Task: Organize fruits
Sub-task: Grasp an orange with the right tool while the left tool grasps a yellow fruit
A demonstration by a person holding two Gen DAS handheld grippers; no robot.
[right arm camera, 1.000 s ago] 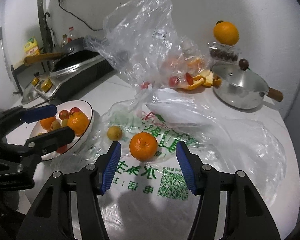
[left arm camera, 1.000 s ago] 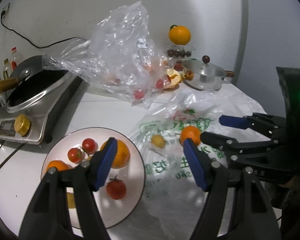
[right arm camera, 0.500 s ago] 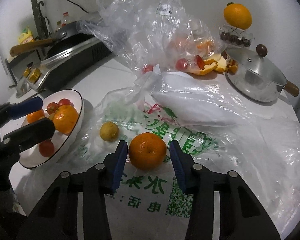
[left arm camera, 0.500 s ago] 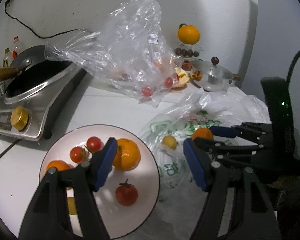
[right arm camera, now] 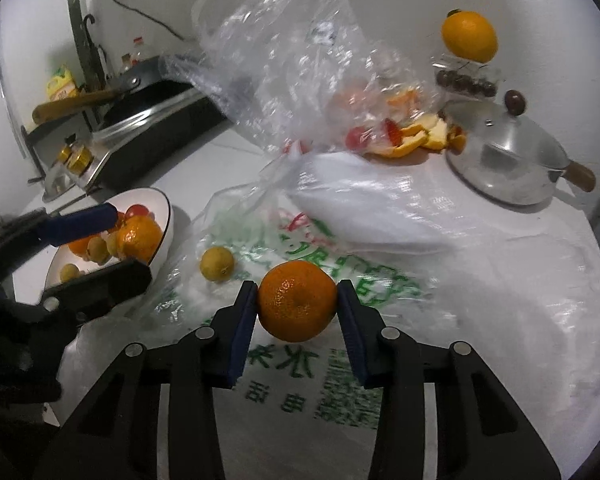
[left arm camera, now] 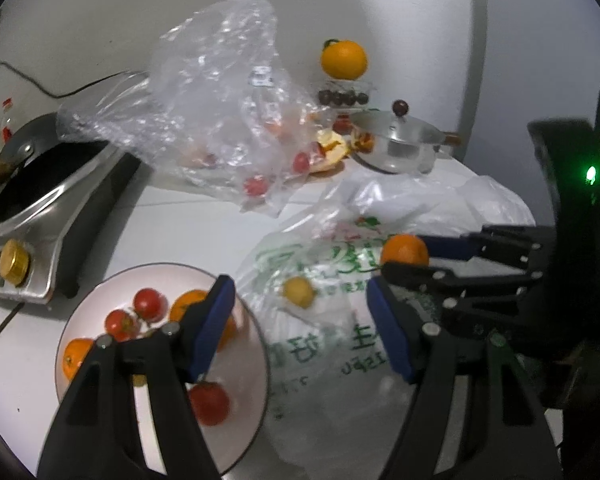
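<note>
1. Right wrist view shows my right gripper (right arm camera: 297, 303) closed on a mandarin (right arm camera: 297, 301); both blue pads (right arm camera: 242, 328) touch its sides, and I cannot tell whether the fruit rests on the plastic or is lifted from it.
2. Under the mandarin lies a white plastic bag with green print (right arm camera: 340, 368), spread flat over the counter.
3. A small yellow fruit (right arm camera: 217, 263) lies on the same bag, just to the left of the mandarin and apart from it.
4. Left wrist view shows my left gripper (left arm camera: 300, 320) with its jaws wide apart and nothing between them; it hangs over the edge of the white plate (left arm camera: 244, 432) and the printed bag.
5. On the plate there are cherry tomatoes (left arm camera: 150, 304), a bigger tomato (left arm camera: 209, 403) and two mandarins (left arm camera: 75, 362); one of them is partly hidden behind my left finger.
6. Behind, a clear plastic bag (left arm camera: 220, 92) stands crumpled with some red fruits inside.
7. At the far wall a steel pot with lid (right arm camera: 508, 160) stands beside orange peels (right arm camera: 420, 136), and a large orange (right arm camera: 469, 36) sits on a clear box.
8. A cooker with a dark pan (left arm camera: 48, 184) is at the left.
</note>
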